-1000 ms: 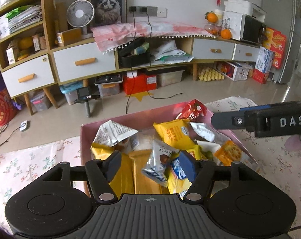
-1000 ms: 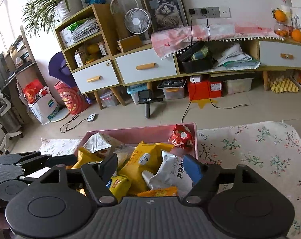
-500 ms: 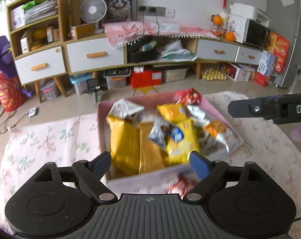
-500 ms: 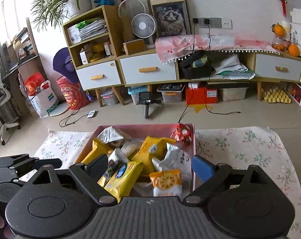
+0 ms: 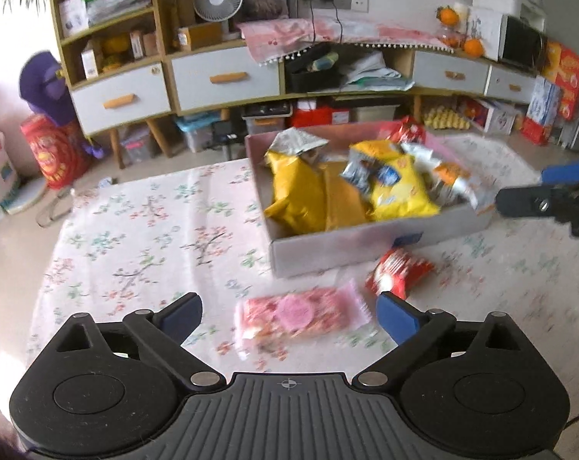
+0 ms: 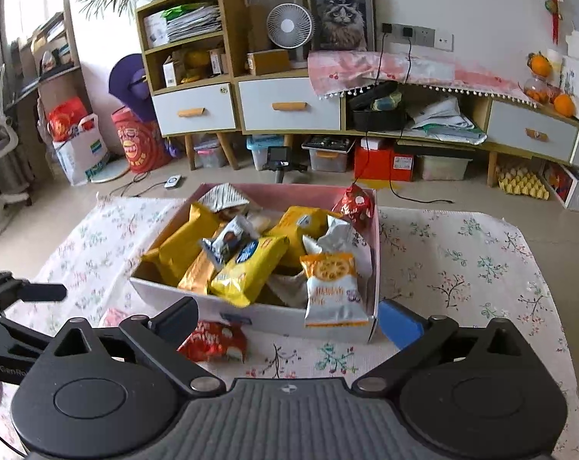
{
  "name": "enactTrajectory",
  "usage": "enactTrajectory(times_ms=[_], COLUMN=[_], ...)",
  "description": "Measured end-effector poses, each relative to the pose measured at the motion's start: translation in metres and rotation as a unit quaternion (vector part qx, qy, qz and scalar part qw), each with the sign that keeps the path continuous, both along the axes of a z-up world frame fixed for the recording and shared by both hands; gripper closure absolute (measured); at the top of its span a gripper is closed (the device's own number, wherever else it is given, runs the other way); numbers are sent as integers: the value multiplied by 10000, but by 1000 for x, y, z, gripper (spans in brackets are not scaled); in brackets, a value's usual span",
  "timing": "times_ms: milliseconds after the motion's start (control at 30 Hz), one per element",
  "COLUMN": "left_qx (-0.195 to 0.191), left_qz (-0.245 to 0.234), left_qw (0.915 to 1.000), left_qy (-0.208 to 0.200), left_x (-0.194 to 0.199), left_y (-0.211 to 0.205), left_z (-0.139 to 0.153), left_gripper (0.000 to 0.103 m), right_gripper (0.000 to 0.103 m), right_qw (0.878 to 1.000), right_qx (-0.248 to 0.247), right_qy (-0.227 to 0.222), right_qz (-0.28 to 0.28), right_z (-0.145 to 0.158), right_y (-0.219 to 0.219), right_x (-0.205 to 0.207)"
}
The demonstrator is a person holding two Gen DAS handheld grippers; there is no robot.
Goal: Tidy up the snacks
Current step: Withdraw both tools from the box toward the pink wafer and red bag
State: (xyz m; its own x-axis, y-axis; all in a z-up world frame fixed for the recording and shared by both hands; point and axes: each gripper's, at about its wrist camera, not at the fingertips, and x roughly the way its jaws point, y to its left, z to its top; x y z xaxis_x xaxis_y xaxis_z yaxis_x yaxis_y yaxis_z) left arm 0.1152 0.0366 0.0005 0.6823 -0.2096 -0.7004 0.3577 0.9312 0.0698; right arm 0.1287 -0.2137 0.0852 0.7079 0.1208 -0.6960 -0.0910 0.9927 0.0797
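Note:
A pink box [image 5: 350, 235] [image 6: 289, 316] full of snack bags sits on a floral cloth. A pink snack pack [image 5: 300, 316] and a red snack bag [image 5: 398, 270] [image 6: 212, 341] lie on the cloth in front of the box. My left gripper [image 5: 289, 316] is open and empty, hovering over the pink pack. My right gripper [image 6: 287, 318] is open and empty, near the box's front wall; it also shows at the right edge of the left wrist view [image 5: 550, 203]. An orange-and-white bag [image 6: 333, 287] leans at the box's front corner.
The floral cloth [image 5: 136, 237] covers the table on both sides of the box. Beyond the table stand cabinets with drawers [image 6: 289, 105], a fan [image 6: 289, 28], storage bins and bags on the floor [image 6: 136, 142].
Both grippers have pulled back and up from the box and opened wide. The pink pack and the red bag in front of the box have come into view.

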Motion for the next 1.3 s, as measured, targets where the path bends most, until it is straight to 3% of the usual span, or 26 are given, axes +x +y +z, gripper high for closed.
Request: enactTrajectory(times_ms=[133,333,567,667,833,1100,1300], left_qx=[449,402,283,124,177,730,449], left_qz=[-8,-85,-1022,-1341,-1713,-1943,-2282], left_qw=[9990,9992,9933,9901,9850,9775,9702], left_qy=[66,-22,-466,-389,-113,364,687], left_x=[-4,0,9,15,25,26,11], left_y=[-1,-1,-8,-12,-20,-23,-12], left_z=[-15,-23,-18,-16,-26,-43,-34], left_gripper=[4,4,4,4,5,7,7], right_gripper=[18,18,18,18,18,18,18], right_qw=[9995,9978,9957,9960,9961,9966,9969], right_qx=[-258,-537,-767,-725,-714,-568,-440], right_qy=[-3,-47,42,62,140,302,403], right_qz=[164,375,516,515,498,513,521], right_z=[-6,-10,-20,-21,-28,-41,-50], right_y=[10,24,34,34,32,35,43], right_x=[-7,-14,-15,-15,-12,-2,9])
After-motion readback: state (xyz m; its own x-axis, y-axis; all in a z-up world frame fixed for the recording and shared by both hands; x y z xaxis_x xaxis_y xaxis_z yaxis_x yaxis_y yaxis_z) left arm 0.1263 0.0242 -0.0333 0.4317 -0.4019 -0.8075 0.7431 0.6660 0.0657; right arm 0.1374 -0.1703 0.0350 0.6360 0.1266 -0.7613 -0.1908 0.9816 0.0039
